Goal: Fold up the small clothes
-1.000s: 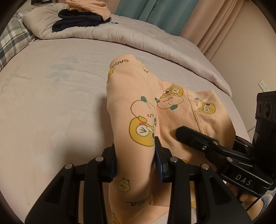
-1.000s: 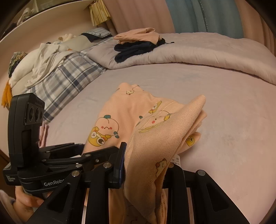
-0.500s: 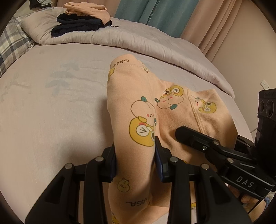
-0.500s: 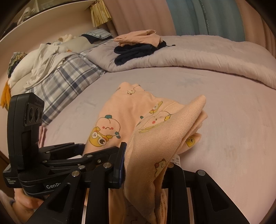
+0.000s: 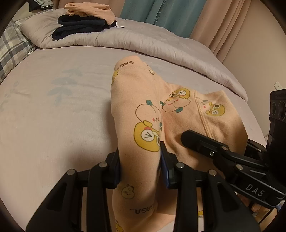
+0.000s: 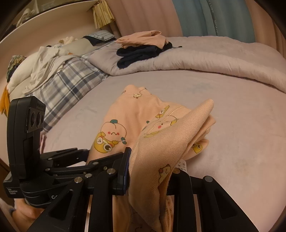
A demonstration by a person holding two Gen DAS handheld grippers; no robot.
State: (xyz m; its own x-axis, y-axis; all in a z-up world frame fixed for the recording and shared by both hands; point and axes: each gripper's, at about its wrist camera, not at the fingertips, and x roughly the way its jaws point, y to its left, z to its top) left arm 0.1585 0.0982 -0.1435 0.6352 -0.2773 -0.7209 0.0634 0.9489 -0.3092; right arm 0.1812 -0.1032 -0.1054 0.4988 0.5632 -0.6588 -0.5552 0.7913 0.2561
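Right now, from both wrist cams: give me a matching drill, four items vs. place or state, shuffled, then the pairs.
Column 1
1. peach cartoon-print garment
2. dark navy folded clothes
3. plaid bedding
4. teal curtain

Column 2
A. hanging behind the bed
B. stacked on the rolled grey comforter, under a plain peach piece
C. pinched by the left gripper and the right gripper
D. lying beside the pale mattress sheet, under white clothes

Pairs: 1-C, 2-B, 3-D, 4-A
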